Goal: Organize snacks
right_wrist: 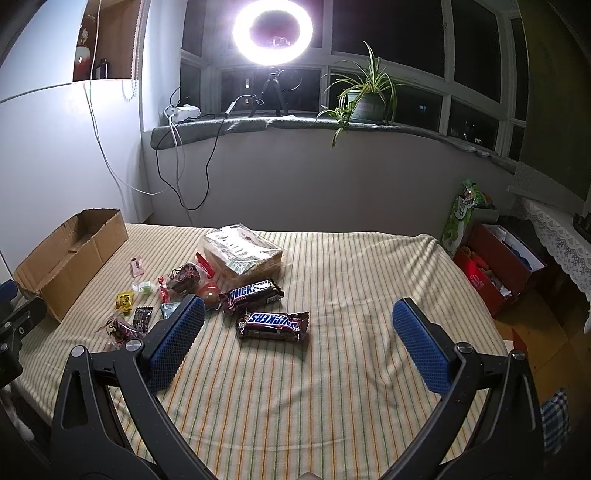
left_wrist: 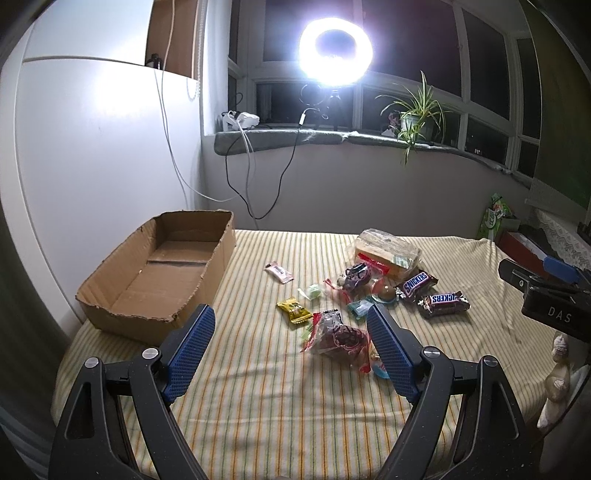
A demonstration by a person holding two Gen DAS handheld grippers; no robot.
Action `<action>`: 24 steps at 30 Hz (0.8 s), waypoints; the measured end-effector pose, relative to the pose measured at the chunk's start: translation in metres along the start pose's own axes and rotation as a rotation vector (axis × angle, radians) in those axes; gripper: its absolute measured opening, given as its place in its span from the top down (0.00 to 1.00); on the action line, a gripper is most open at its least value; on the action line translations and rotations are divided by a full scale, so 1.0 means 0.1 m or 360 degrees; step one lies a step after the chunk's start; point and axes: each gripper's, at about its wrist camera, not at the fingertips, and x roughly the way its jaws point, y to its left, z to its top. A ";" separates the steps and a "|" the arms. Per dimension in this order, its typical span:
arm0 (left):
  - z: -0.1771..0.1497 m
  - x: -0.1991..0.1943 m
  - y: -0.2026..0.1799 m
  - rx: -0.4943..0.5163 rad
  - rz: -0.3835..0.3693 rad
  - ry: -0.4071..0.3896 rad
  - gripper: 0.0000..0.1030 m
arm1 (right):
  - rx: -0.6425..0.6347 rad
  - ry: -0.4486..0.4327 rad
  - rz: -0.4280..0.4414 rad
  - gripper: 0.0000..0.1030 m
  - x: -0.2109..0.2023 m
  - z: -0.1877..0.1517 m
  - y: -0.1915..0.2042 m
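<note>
Snacks lie scattered on a striped cloth: two Snickers bars (right_wrist: pixel 272 325) (right_wrist: pixel 251 295), a large clear-wrapped pack (right_wrist: pixel 242 253), a yellow candy (left_wrist: pixel 294 310), a pink sachet (left_wrist: pixel 279 272) and a clear bag of dark sweets (left_wrist: pixel 338 339). An empty cardboard box (left_wrist: pixel 159 273) stands at the left, also in the right wrist view as the box (right_wrist: pixel 70 254). My left gripper (left_wrist: pixel 290 314) hovers open over the small candies. My right gripper (right_wrist: pixel 299 310) is open, with the near Snickers bar between its fingers but untouched. In the left wrist view the right gripper (left_wrist: pixel 546 291) shows at the right edge.
The striped cloth (right_wrist: pixel 351 280) covers the whole table. A ring light (right_wrist: pixel 273 31) on a tripod and a potted plant (right_wrist: pixel 364 99) stand on the windowsill behind. Cables hang down the wall. A red box (right_wrist: pixel 495 266) and bags sit on the floor at right.
</note>
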 end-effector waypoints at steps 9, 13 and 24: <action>-0.01 0.03 0.00 -0.0004 -0.0005 0.0006 0.19 | -0.0004 0.0007 0.0003 0.00 0.02 -0.01 0.02; -0.03 0.06 0.02 -0.0019 -0.0009 0.0021 0.19 | -0.0015 0.0027 0.0017 0.00 0.09 -0.02 0.04; -0.07 0.21 0.12 -0.0064 -0.0045 0.0099 0.23 | -0.0066 0.0110 0.0094 0.04 0.23 -0.07 0.09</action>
